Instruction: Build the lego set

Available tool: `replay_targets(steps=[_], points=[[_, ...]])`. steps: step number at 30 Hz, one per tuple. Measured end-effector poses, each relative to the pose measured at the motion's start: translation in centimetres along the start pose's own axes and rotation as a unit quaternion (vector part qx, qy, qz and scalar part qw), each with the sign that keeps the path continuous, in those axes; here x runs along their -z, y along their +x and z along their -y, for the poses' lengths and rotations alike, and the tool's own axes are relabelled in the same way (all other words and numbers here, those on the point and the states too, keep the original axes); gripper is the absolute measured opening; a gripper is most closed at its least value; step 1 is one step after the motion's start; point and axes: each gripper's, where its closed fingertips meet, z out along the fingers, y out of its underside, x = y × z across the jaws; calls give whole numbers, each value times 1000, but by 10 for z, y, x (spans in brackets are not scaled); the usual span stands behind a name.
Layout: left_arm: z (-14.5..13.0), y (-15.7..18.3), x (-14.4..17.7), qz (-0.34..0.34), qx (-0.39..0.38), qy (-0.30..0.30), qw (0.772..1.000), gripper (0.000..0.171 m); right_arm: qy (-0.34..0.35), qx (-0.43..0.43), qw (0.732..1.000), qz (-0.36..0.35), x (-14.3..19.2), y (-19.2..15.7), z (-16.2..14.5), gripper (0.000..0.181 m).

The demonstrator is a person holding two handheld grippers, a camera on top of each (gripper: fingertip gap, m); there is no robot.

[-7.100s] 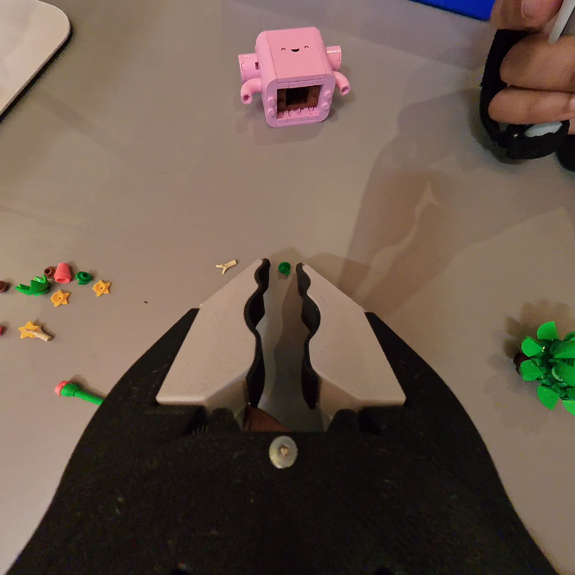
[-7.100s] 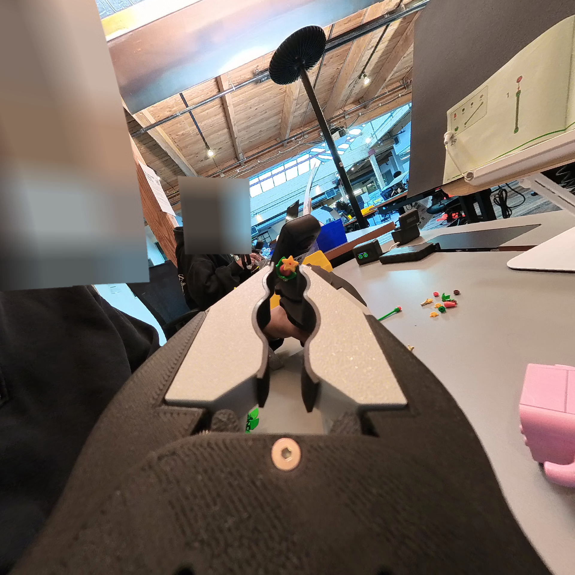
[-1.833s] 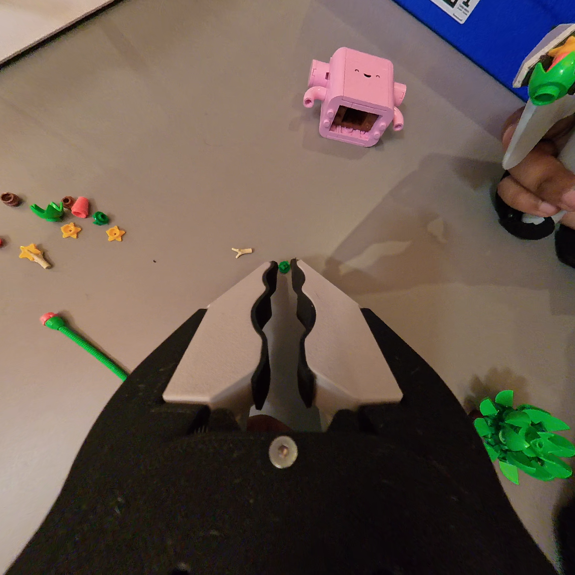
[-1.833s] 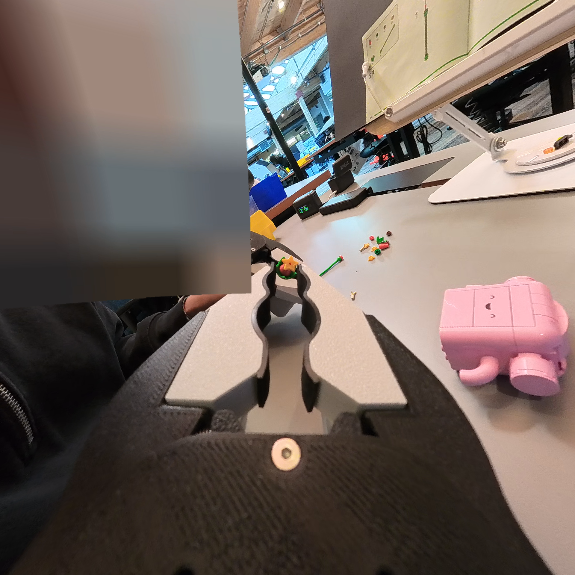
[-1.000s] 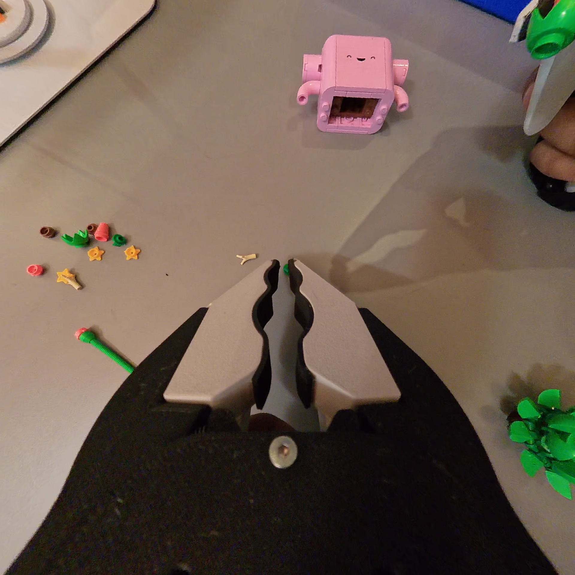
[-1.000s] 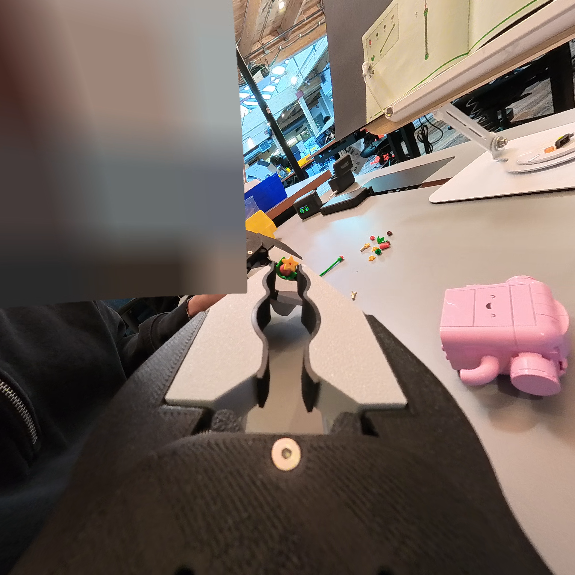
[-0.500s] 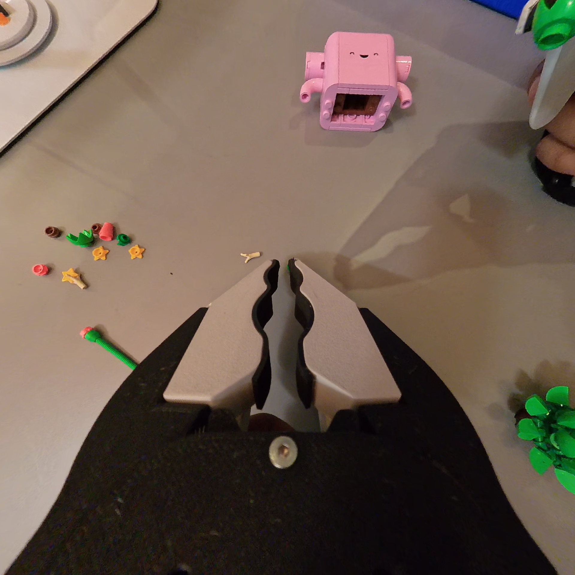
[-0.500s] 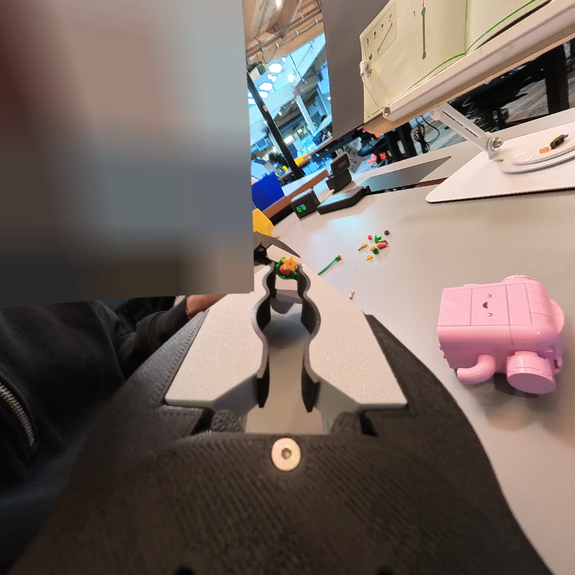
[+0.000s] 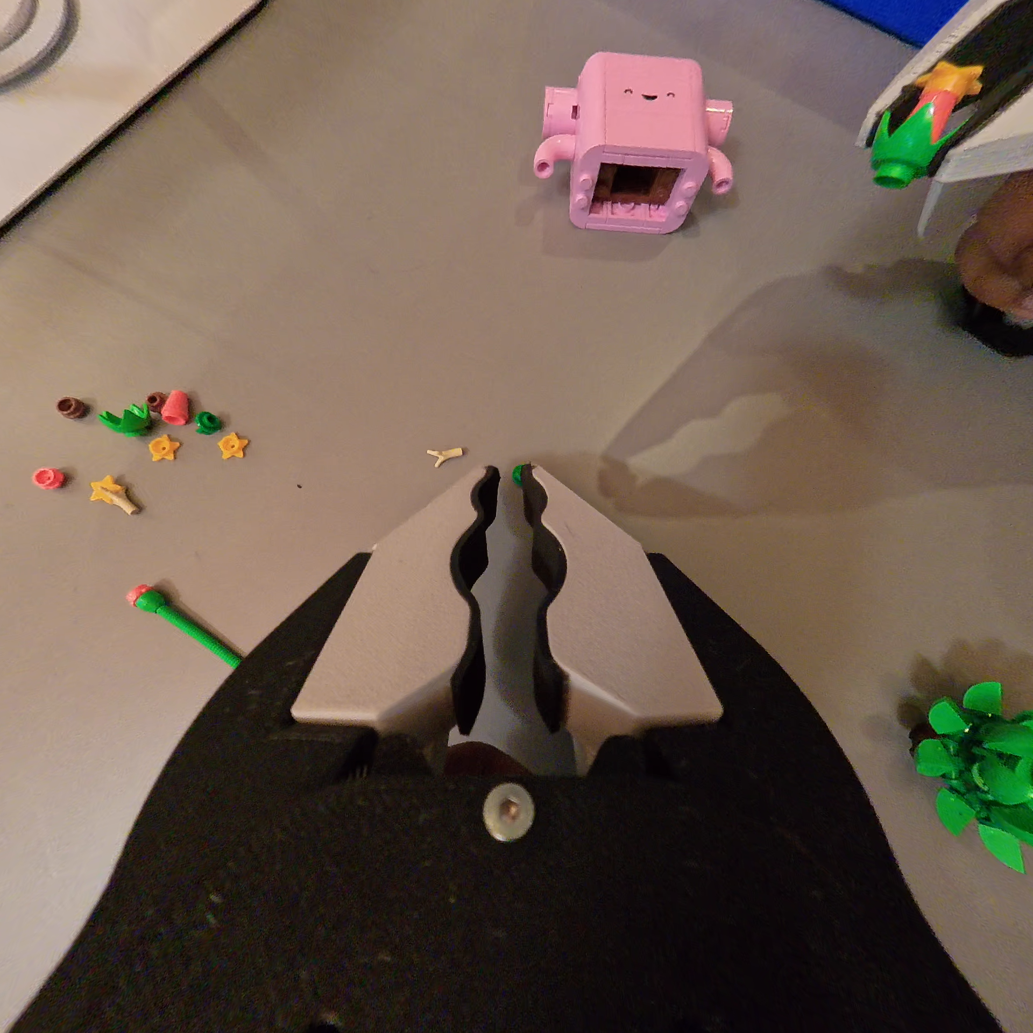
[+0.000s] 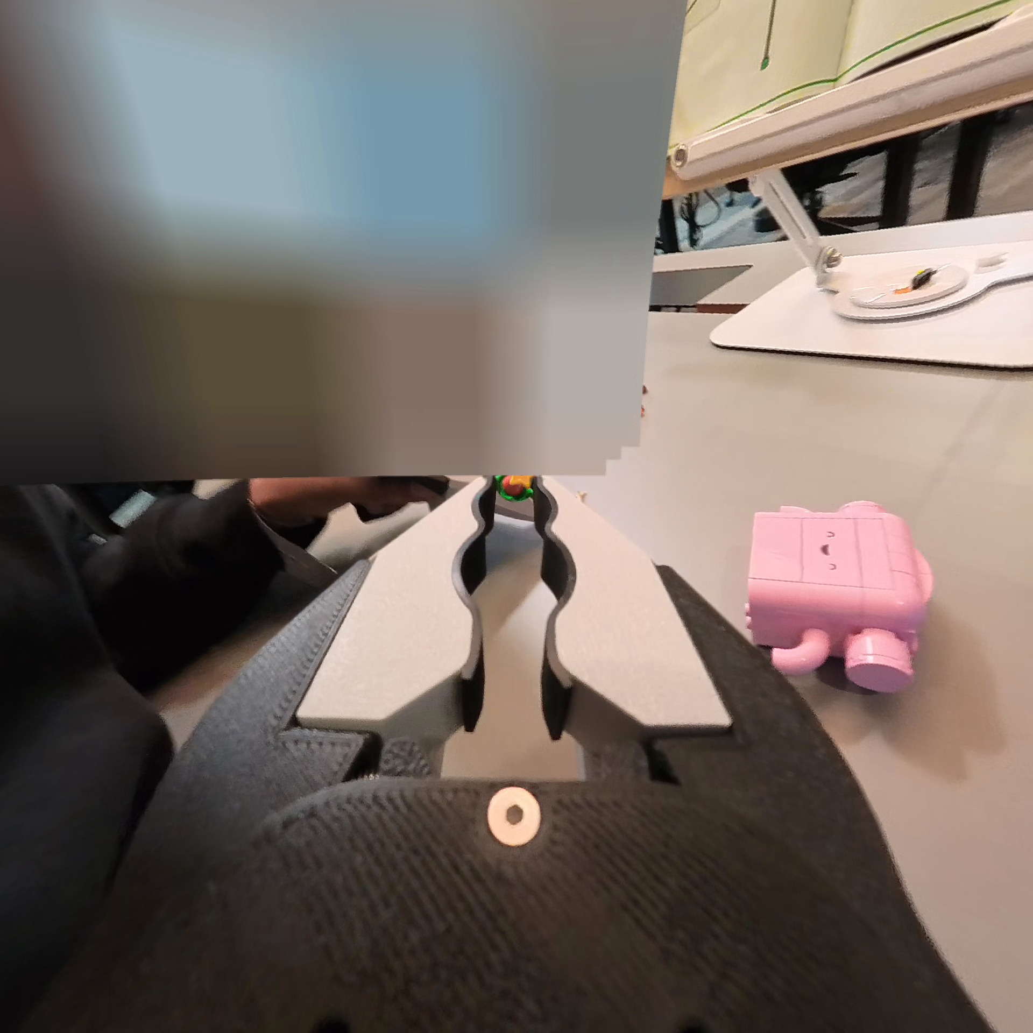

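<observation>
My left gripper [image 9: 510, 472] is shut on a small green round piece [image 9: 517, 475], pinched at the tips low over the grey table. My right gripper [image 10: 513, 485] is shut on a small flower [image 10: 510, 491] with a green base, red middle and yellow star. In the left wrist view it shows at the top right, tilted, with the flower [image 9: 917, 128] in its tips. The pink pot with a smiley face [image 9: 637, 140] lies on its side in the middle back, opening toward my left gripper. It also shows in the right wrist view [image 10: 827, 587].
Loose small pieces [image 9: 167, 425] lie at the left, with a green stem with a pink tip [image 9: 184, 623] and a tan twig [image 9: 444, 455]. A green leafy plant [image 9: 984, 771] sits at the right. A white stand base [image 10: 872, 330] carries an instruction booklet [image 10: 838, 56]. Tip to tip, the grippers are about 11 cm apart. The green leafy plant [image 9: 984, 771] is about equally far from each gripper, around 15 cm.
My left gripper closed on the small green piece and keeps hold of it. My right gripper with the flower has swung lower and nearer, farther into the left wrist view.
</observation>
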Motion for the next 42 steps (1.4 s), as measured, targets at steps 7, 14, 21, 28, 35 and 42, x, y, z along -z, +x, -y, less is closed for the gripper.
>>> replay_targets(steps=[7,14,21,28,35,42], points=[[-2,0,1,-7,0,-3,1000,9,-32,57,998,-26,-4,-1,-8,11],[-3,7,0,-27,-6,-7,1000,10,-23,44,999,-23,-2,1,-5,11],[-6,8,-3,-28,-28,-20,999,11,-31,52,998,-23,-4,-1,-8,11],[4,4,6,-38,-95,-29,994,14,-29,47,998,-21,-3,0,-7,11],[-10,-10,8,-72,-245,-150,955,15,-26,45,998,-18,-3,0,-6,11],[-3,-1,6,-155,-286,-195,925,14,-24,41,999,-17,-2,0,-5,12]])
